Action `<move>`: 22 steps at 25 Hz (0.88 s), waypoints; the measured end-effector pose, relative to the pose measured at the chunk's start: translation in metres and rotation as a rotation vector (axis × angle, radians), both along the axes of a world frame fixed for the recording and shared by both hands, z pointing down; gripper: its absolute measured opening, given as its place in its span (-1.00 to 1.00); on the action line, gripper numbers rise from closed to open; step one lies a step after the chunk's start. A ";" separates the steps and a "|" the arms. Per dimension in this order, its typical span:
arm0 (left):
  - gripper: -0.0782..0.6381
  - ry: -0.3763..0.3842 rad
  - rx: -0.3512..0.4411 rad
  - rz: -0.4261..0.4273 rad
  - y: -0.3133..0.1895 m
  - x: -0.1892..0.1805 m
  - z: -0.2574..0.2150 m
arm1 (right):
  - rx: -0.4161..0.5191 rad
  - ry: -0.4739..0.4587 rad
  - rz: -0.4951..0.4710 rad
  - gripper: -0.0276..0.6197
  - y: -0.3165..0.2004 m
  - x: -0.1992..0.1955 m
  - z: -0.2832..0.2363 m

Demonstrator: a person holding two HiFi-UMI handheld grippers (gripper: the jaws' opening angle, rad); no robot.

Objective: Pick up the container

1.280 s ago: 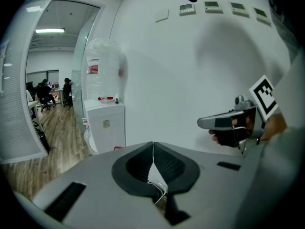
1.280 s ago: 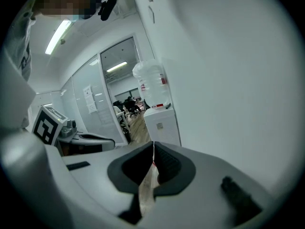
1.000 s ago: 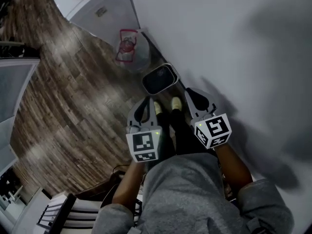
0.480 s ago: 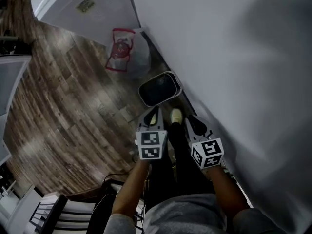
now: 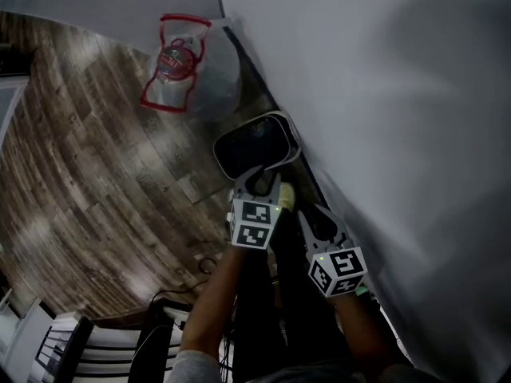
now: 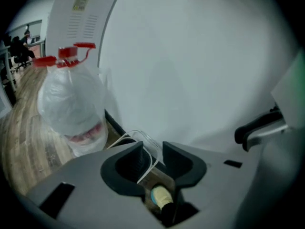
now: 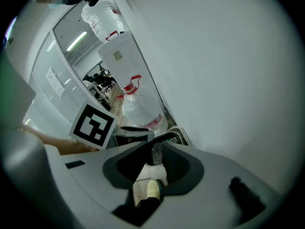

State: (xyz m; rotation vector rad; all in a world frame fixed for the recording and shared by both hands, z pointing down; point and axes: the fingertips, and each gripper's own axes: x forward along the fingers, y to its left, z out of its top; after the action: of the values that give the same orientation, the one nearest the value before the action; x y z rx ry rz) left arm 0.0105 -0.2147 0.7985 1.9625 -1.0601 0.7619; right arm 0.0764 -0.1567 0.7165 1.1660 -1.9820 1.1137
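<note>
A clear plastic container [image 5: 254, 142] with a dark inside lies on the wood floor against the white wall. My left gripper [image 5: 259, 180] reaches its near edge. In the left gripper view the jaws are opening, and the thin clear rim [image 6: 138, 142] runs through the gap of the left gripper [image 6: 152, 159] without the pads pressing on it. My right gripper [image 5: 315, 218] hangs behind and to the right, apart from the container, its tips together on nothing. The right gripper view shows the right gripper [image 7: 159, 151] aimed past the container's corner [image 7: 178, 135].
A translucent plastic bag with red handles [image 5: 188, 74] stands on the floor just beyond the container, also seen as a bag [image 6: 71, 99]. The white wall [image 5: 383, 94] runs along the right. The person's yellow shoe [image 5: 285, 198] is below the grippers. A black chair and cables [image 5: 104, 349] sit at lower left.
The left gripper has moved forward to the container's edge and its jaws have parted around the rim. The right gripper has dropped back. The view has tilted toward the bag.
</note>
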 end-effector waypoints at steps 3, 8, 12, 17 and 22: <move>-0.30 0.011 -0.012 0.087 0.005 0.022 0.045 | -0.006 0.012 0.030 -0.63 0.003 0.009 0.025; -0.21 0.043 -0.038 0.174 0.004 0.063 0.105 | -0.017 0.007 0.070 -0.63 0.010 0.018 0.052; -0.15 0.114 -0.098 0.195 0.006 0.089 0.141 | -0.020 -0.003 0.069 -0.63 0.015 0.019 0.064; -0.13 0.091 -0.118 0.266 0.014 0.108 0.181 | -0.022 0.011 0.058 -0.63 0.024 0.022 0.079; -0.13 0.066 -0.128 0.295 0.010 0.118 0.208 | -0.030 0.017 0.068 -0.63 0.027 0.025 0.095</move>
State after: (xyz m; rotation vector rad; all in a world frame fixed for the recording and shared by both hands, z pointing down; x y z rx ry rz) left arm 0.1282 -0.2048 1.0064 2.0416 -0.6726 0.8924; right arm 0.1014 -0.1298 0.8113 1.2309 -1.9190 1.1598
